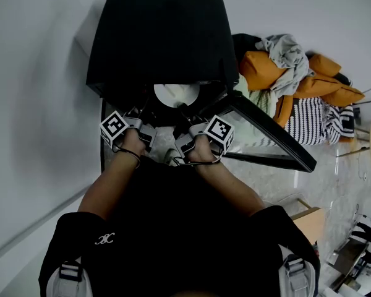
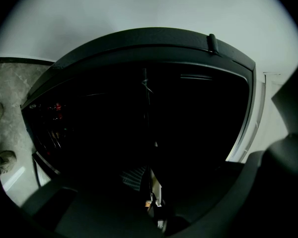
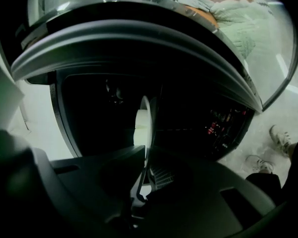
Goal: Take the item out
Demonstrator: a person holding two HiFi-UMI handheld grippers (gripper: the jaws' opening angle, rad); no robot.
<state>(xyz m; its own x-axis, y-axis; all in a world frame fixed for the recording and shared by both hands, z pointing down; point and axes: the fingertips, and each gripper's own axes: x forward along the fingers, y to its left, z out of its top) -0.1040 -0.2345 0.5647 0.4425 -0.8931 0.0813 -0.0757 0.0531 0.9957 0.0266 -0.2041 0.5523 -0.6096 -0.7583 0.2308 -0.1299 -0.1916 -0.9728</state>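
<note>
The white plate (image 1: 176,94) sits at the mouth of the black oven (image 1: 161,36), just ahead of both grippers. In the right gripper view it stands edge-on (image 3: 141,120), rising from the right gripper (image 3: 143,175), whose fingers are clamped on its rim. The left gripper (image 2: 150,195) has its fingers drawn together, with a thin edge between them that is too dark to name. Only the head view shows the glass door (image 1: 272,132) swung open.

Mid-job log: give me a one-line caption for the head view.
Left tongs and right tongs reach into black box-shaped appliance at white round plate; its glass door hangs open to the right.
</note>
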